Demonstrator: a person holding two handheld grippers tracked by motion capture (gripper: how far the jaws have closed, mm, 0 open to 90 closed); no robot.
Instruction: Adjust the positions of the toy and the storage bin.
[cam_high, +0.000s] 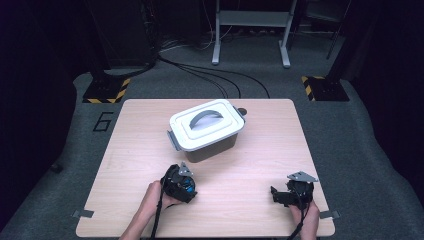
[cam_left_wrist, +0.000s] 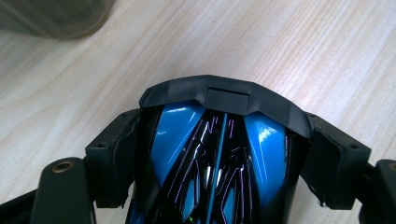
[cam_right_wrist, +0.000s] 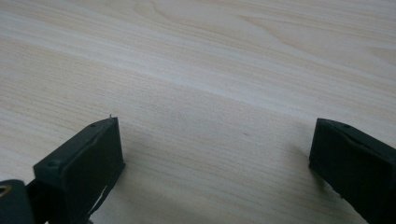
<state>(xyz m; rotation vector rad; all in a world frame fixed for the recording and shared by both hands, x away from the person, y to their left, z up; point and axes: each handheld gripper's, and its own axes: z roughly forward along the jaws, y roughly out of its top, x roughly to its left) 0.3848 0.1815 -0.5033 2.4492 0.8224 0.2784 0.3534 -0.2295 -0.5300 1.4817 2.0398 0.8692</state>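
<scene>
A glossy blue-and-black toy (cam_left_wrist: 219, 154), perhaps a car, sits between the jaws of my left gripper (cam_left_wrist: 222, 156), and both pads touch its sides. In the high view, the left gripper (cam_high: 182, 186) holds the toy (cam_high: 189, 188) low over the near left part of the wooden table (cam_high: 260, 150). My right gripper (cam_high: 278, 195) rests near the table's front right. In its own view, the right gripper (cam_right_wrist: 215, 158) has its jaws wide open over bare wood.
A lidded white-and-grey storage box (cam_high: 207, 125) with a grey handle stands at the table's middle back, and its dark wall (cam_left_wrist: 51, 18) shows just beyond the left gripper. Cables (cam_high: 220, 80) and metal stand legs (cam_high: 250, 35) lie on the floor behind.
</scene>
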